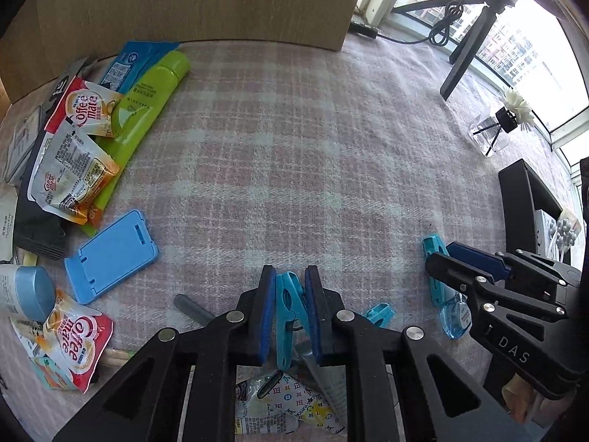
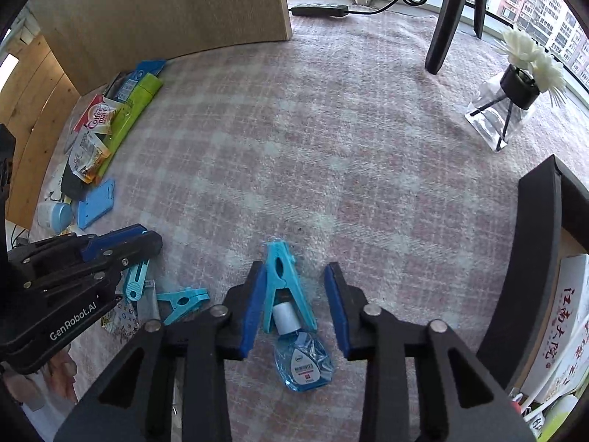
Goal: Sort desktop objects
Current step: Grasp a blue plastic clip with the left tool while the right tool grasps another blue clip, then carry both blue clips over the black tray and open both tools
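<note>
1. The left claw (image 1: 291,276) is clenched on a turquoise clothes peg (image 1: 289,309). Both blue pads press its sides.
2. This peg's long axis runs along the claw fingers. Its nose points away from the camera, toward the far side of the bench (image 1: 294,147). Its lower end is covered by the claw frame.
3. The right claw (image 2: 294,269) stands released. A second peg (image 2: 283,287) lies on the bench between its pads. The pad at picture left touches the peg; the other pad stands clear of it.
4. The second peg also points its nose away from the camera. Its two legs splay toward the camera and straddle the white cap of a blue eye-drop bottle (image 2: 303,364), which lies flat with its cap pointing away.
5. A third peg (image 2: 184,300) lies on its side between the two claws, partly hidden in the left wrist view.
6. Peg count: three. Bottle count: one.
7. Along the bench's left edge lie three coffee creamer sachets (image 1: 88,110), one green tube (image 1: 147,110) and one blue phone stand (image 1: 110,254). Items beneath that pile are overlapped and hard to make out.
</note>
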